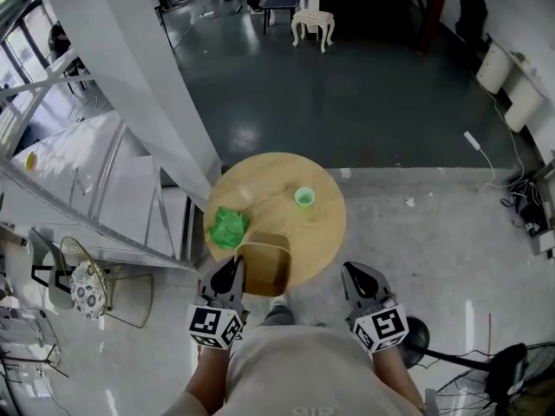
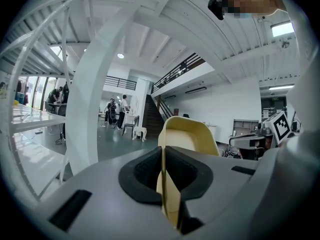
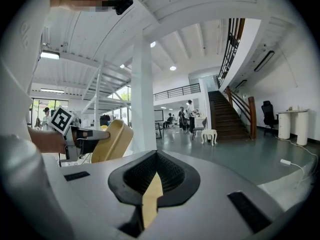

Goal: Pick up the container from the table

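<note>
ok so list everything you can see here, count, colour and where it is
table: 1, light wood, round, in front of the person
container: 1, tan, at the table's near edge
cup: 1, green, on the table, right of centre
crumpled item: 1, green, on the table's left side, next to the container
stool: 1, white, on the far floor
wire chair: 1, pale with a patterned cushion, on the floor at left
fan: 1, black, on the floor at lower right
left hand-held gripper: 1, grey and black, shut on the container's wall
right hand-held gripper: 1, grey and black, jaws together, right of the container
</note>
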Demonstrator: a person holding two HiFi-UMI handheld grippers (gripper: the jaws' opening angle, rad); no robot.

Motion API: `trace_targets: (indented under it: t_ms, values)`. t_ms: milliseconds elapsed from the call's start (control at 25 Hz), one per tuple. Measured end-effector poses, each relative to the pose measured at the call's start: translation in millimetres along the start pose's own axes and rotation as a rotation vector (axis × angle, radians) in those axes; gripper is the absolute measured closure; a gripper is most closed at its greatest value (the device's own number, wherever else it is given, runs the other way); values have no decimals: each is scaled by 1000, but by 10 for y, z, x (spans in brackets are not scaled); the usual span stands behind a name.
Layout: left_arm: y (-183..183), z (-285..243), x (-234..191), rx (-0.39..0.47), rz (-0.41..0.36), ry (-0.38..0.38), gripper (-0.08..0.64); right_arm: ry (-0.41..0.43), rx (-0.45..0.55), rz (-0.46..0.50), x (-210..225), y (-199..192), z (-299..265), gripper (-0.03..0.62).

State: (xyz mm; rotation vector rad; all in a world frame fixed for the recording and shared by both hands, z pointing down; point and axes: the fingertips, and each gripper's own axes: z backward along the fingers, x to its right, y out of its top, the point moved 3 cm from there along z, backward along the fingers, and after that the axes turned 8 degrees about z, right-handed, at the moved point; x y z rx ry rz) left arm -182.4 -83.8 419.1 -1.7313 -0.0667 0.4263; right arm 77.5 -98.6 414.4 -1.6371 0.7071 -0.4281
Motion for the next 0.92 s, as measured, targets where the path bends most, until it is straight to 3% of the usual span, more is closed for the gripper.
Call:
trace_targets:
  t_ms: [920]
  values:
    - [-32,-238,80,-12,15,-19,526,-43,-17,-23,239,-96,26,568]
